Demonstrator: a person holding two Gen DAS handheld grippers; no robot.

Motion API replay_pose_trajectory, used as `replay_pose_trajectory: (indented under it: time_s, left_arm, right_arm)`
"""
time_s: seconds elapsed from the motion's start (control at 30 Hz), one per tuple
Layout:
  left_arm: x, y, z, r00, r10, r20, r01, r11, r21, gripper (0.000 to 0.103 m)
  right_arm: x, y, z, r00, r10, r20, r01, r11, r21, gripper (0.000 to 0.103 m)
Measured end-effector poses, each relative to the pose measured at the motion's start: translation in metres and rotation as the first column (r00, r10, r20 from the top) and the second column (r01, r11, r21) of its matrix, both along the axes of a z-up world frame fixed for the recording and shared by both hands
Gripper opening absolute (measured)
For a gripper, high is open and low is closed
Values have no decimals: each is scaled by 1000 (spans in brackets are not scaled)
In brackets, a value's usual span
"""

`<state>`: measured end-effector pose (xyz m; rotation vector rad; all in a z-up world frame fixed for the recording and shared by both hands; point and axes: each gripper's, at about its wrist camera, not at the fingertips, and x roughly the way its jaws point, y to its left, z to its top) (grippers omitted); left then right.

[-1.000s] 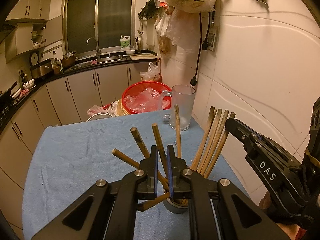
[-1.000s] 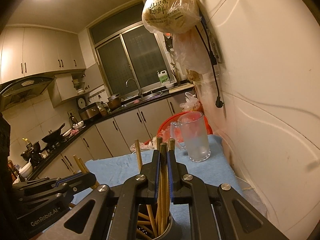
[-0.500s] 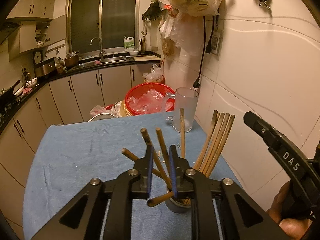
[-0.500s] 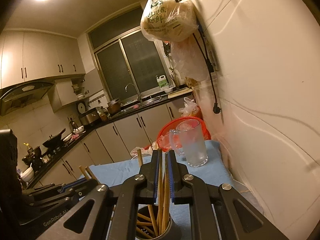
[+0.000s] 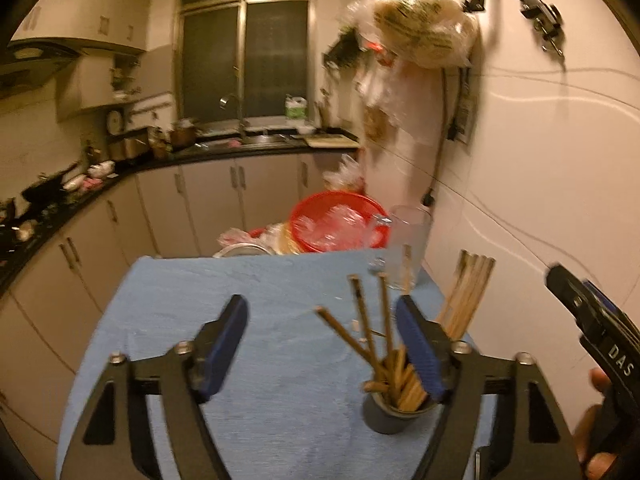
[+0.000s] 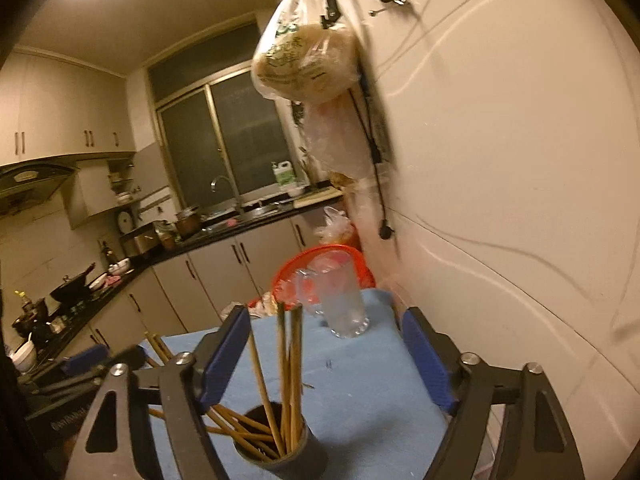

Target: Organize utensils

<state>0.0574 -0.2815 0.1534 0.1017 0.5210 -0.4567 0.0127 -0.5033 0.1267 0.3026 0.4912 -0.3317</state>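
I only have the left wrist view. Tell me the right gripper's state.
Observer: The right gripper is open, jaws wide apart, gripping nothing.
Operator: Report where the chopsticks sit relative to it.
Observer: The upright chopsticks stand in the dark cup between its fingers. They are well clear of the right one and close to the left finger. I cannot tell if they touch it.

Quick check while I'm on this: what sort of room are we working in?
Most likely a home kitchen: a sink with tap under the window, a long counter over cabinets, and a pan on the stove. The chopsticks stand in a dark cup on a blue-clothed table.
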Motion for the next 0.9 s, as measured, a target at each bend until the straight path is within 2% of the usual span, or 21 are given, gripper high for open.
replay_pose_trajectory:
  time_s: [0.1,0.23,0.33,0.43,0.53,0.67,0.77,0.9]
  left_arm:
    - [-10,19,3,995,79,62,-80,997,4,92]
    - [-22,40,-2,986,136,99,-140,989,37,101]
    - [-34,56,-13,984,139,109,-149,985,87,101]
    - [-46,67,-28,991,98,95,-112,983,149,101]
    - [-60,76,-43,991,106,88,-122,970,211,101]
    - [-75,95,-55,988,143,54,-151,968,199,101]
    - [-83,107,-63,986,153,58,-162,966,204,101]
    - [-90,117,-74,990,139,25,-141,968,206,101]
  right_arm:
    - [-7,2,1,998,-54,-43,53,998,-27,85]
    - [-18,13,0,988,-109,-108,99,991,-91,86]
    - [-32,26,-4,983,-134,-129,115,982,-147,87]
    - [-46,43,-9,980,-127,-151,97,977,-191,87]
    - [-60,60,-12,977,-134,-169,92,968,-233,87]
    - [-84,82,-13,978,-135,-158,96,968,-231,87]
    - [-104,96,-14,978,-153,-145,121,970,-210,87]
    - [-118,116,-21,977,-144,-154,112,973,-200,87]
